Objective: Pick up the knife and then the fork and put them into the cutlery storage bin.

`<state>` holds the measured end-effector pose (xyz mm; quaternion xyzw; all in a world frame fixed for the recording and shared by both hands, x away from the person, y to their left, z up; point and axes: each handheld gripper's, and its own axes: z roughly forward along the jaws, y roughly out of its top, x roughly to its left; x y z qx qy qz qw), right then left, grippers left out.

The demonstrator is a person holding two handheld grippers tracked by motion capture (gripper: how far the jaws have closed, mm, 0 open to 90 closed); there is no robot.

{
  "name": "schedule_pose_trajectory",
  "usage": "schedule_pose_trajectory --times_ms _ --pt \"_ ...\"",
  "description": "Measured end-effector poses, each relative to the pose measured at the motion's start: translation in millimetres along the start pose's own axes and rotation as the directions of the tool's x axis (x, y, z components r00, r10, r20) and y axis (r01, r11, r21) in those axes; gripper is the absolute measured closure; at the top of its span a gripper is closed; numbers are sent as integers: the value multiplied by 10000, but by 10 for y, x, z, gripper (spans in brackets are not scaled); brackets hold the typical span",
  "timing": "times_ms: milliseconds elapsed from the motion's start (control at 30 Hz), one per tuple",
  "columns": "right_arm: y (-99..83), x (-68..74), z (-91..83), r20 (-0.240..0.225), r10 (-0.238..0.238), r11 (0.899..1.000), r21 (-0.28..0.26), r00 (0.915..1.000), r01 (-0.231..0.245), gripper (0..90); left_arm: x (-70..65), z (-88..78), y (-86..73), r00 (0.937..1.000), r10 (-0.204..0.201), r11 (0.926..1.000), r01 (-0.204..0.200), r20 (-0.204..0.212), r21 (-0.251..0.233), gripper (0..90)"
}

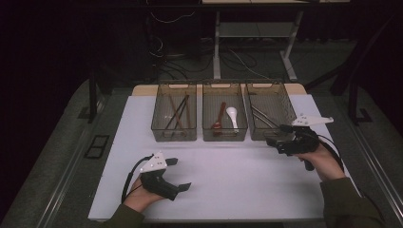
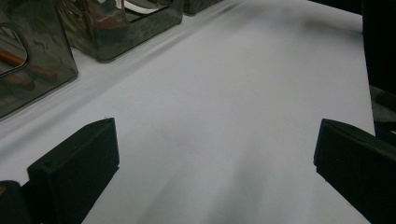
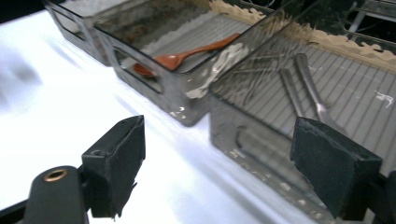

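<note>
Three smoky clear bins stand in a row at the back of the white table (image 1: 237, 175). The left bin (image 1: 174, 134) holds chopsticks (image 1: 178, 114). In the middle bin (image 1: 225, 135) lie a wooden spoon (image 1: 220, 116) (image 3: 196, 51) and a white spoon (image 1: 233, 116). Metal utensils (image 1: 261, 118) (image 3: 303, 88) rest in the right bin (image 1: 253, 126). My right gripper (image 1: 276, 134) (image 3: 219, 140) is open and empty, just in front of the right bin's near wall. My left gripper (image 1: 179, 174) (image 2: 217, 140) is open near the table's front left, over bare surface with nothing between its jaws.
A wooden board edge (image 1: 142, 89) shows behind the bins. Beyond the table are a desk frame (image 1: 217, 47) and loose cables (image 1: 166, 57) on the dark floor. A metal rail (image 1: 62, 190) runs along the table's left side.
</note>
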<state>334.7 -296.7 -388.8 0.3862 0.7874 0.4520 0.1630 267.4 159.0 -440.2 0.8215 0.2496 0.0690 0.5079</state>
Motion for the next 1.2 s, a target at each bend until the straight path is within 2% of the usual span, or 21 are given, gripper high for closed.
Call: schedule_pose_trajectory --times_ms 367,500,633,800,1200 --pt "-435 246 -101 -477 -85 9995 -298 9988 71 152 -16 -8 3 9999 97 9999 -97 24 30 0" --pt "-594 321 -133 -560 191 9990 -385 9982 -212 133 -23 0 1 10000 85 9999 -85 28 61 0" --pt "-720 388 -151 -671 269 9994 -198 9974 -283 133 -34 0 2 9999 114 9999 -114 42 78 0" --pt "-805 428 -167 -660 169 9998 -76 9977 -174 133 -35 3 -3 9999 117 9999 -118 40 118 0" --pt "-833 455 -159 -699 8 10000 11 9976 -7 133 -40 4 -9 9999 128 9997 -127 -29 222 0"
